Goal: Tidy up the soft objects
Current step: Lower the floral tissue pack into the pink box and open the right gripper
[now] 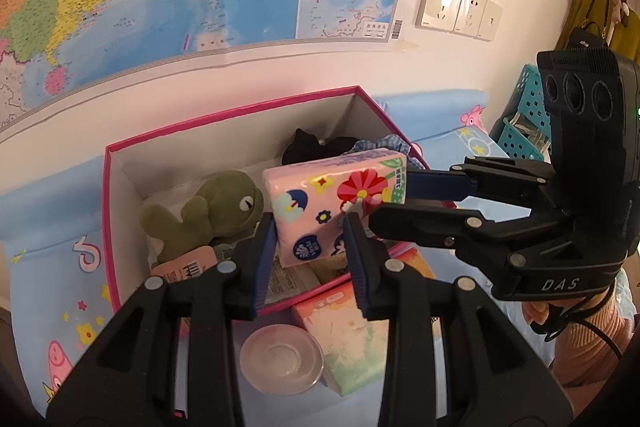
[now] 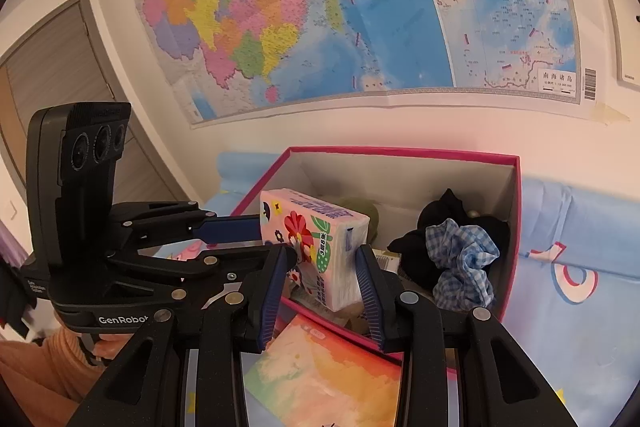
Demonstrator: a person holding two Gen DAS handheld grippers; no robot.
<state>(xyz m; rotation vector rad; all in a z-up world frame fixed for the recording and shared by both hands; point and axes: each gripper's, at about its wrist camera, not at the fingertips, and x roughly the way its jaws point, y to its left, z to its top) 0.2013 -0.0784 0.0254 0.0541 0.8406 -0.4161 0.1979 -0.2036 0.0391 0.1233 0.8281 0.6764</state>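
Step in hand: both grippers are holding one tissue pack [image 1: 336, 205] above the pink-rimmed box [image 1: 120, 163], judged to be the moment of lowering it in.
Left gripper [image 1: 310, 227]: its jaws are clamping the near end of the pack.
Right gripper [image 2: 322, 259]: its jaws are clamping the same pack from the right side.
Tissue pack: it is hanging tilted over the box's near half, clear of the contents.
Box contents: a green plush toy [image 1: 208, 211] is lying at the left, a dark cloth [image 2: 448, 223] and a blue checked scrunchie [image 2: 460, 259] at the far right.
Outside the box: an orange-and-green pack [image 1: 348, 339] and a clear dish [image 1: 280, 359] are resting on the bed, near side.
Next move: it is probably calling for lowering the pack into the gap between toy and cloth, then parting both pairs of jaws.
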